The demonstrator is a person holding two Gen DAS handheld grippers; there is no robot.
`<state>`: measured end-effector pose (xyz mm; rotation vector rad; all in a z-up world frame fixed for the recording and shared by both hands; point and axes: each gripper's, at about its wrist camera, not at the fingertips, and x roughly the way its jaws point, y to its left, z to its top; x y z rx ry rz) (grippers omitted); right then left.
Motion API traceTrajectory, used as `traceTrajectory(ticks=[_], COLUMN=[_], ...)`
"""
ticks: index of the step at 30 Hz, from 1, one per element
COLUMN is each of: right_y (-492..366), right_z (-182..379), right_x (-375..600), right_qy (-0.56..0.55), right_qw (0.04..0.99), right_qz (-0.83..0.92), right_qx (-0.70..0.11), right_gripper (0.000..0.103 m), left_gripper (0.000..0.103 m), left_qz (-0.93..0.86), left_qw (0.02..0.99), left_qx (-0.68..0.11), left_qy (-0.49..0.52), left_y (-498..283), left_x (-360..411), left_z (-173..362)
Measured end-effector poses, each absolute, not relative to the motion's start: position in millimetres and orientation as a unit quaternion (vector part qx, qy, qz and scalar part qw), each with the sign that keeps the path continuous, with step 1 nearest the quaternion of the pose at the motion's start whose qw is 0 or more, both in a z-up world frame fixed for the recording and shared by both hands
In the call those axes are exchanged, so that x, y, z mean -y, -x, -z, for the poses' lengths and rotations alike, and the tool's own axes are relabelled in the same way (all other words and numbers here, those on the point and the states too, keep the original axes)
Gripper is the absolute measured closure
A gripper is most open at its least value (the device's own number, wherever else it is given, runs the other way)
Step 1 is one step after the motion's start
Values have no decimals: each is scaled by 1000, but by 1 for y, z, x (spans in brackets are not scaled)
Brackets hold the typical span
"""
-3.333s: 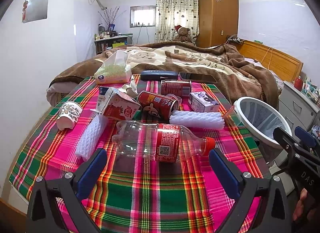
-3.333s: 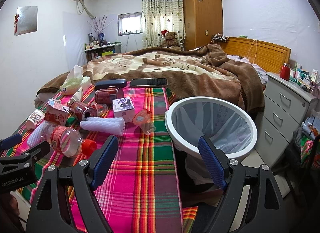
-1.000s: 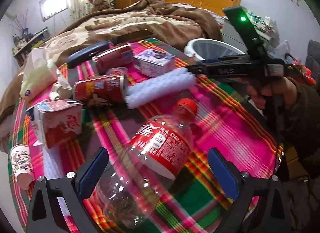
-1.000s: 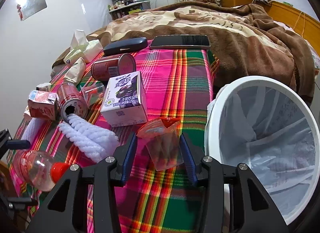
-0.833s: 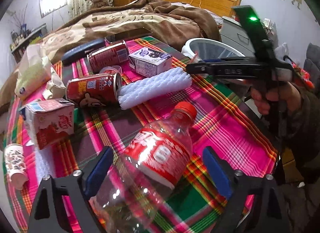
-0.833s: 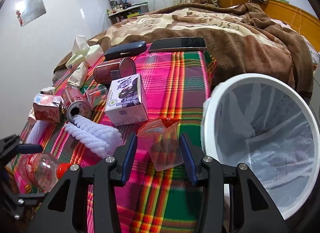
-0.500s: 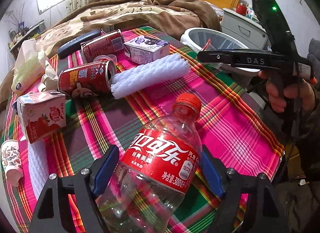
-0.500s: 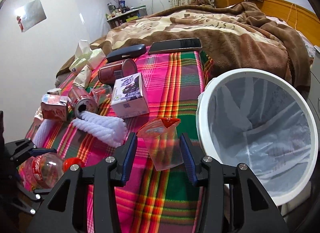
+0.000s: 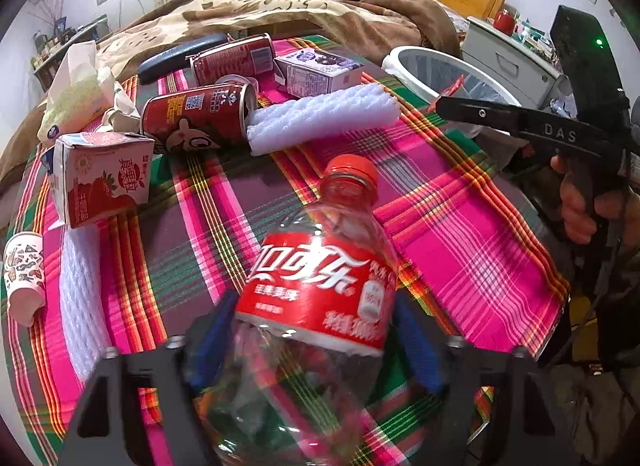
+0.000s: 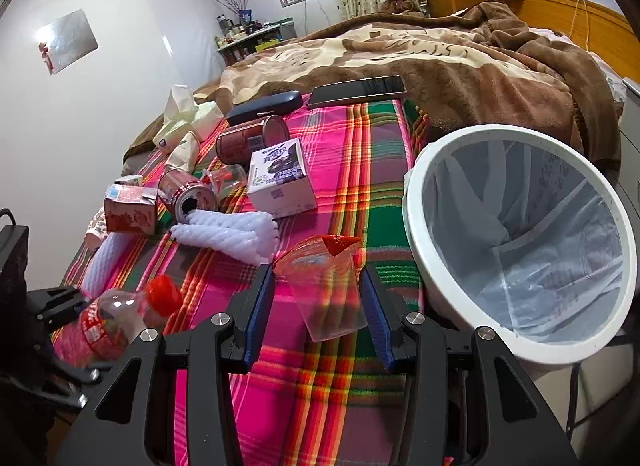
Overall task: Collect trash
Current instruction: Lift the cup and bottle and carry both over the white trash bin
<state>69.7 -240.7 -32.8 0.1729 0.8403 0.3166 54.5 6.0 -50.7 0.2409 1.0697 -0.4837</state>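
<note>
My left gripper is shut on a clear plastic cola bottle with a red label and red cap, held above the plaid cloth. My right gripper is shut on a clear plastic cup with a torn red foil lid, lifted just left of the white trash bin lined with a clear bag. The bottle also shows in the right wrist view. The bin also shows in the left wrist view, behind the right gripper's arm.
On the cloth lie two red cans, a purple carton, a red carton, white foam sleeves, a paper cup and a tissue pack. A phone and dark case lie by the blanket.
My left gripper closed on the bottle and lifted it. My right gripper, holding the cup, rose and drew back a little beside the bin.
</note>
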Motion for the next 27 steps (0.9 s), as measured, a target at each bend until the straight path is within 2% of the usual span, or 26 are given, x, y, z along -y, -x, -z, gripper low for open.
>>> traceTrajectory(ticks=[14,27], right_y=[-56,-54], right_z=[17,-12], right_x=[251,285], right_qy=[-94,-96], right_qw=[909,927], right_qz=[-145,-103], right_qx=[-380,-348], right_gripper=[58,58], left_gripper=[39,39], left_qz=[215,247], left_qw=[860,872], left_qx=[-462,-422], left_qy=[-40,-12], left_y=[-62,-86], left_x=[2,52], left_z=[24,-14])
